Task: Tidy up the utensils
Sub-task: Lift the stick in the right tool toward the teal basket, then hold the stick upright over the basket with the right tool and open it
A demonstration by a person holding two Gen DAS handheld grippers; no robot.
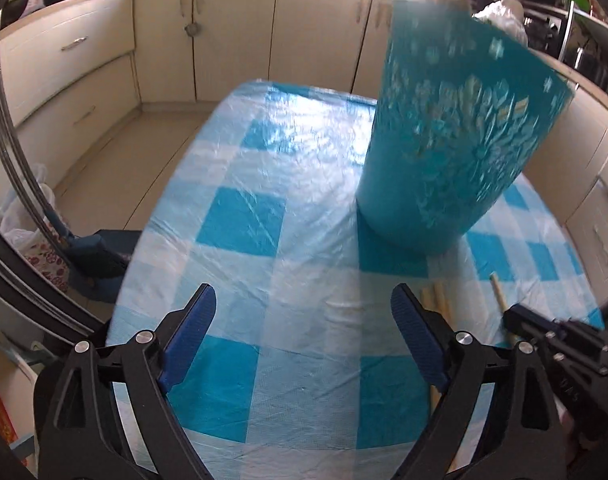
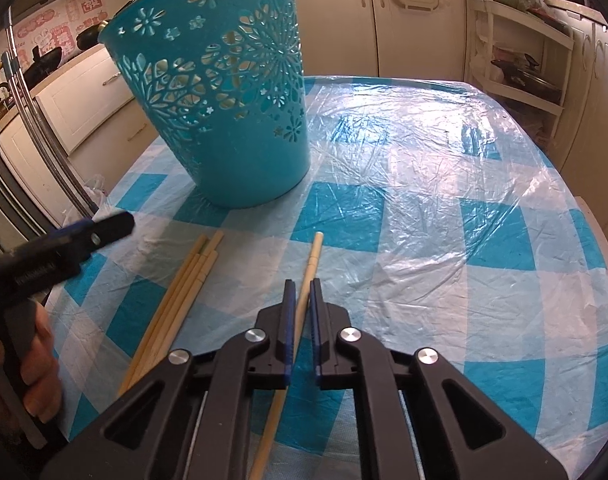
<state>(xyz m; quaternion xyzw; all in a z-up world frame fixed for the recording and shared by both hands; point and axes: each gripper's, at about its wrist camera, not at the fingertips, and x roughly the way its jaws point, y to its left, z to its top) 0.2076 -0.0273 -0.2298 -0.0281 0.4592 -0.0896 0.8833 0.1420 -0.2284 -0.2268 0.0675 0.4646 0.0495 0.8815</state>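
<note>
A: Where does the tall teal plastic basket with flower cut-outs (image 1: pixel 455 132) stand?

B: On the blue-and-white checked tablecloth under clear plastic (image 1: pixel 264 216), blurred. Nearer than the basket, the left gripper (image 1: pixel 304 312) hangs with jaws wide and nothing between them.

A: And beside the basket's base?

B: Pale wooden chopsticks (image 1: pixel 439 300), with the black right gripper (image 1: pixel 515 318) at one.

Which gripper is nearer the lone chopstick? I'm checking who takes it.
Right. The right gripper is shut on the lone chopstick; the left gripper hangs open off to its side, beyond the bundled chopsticks.
</note>
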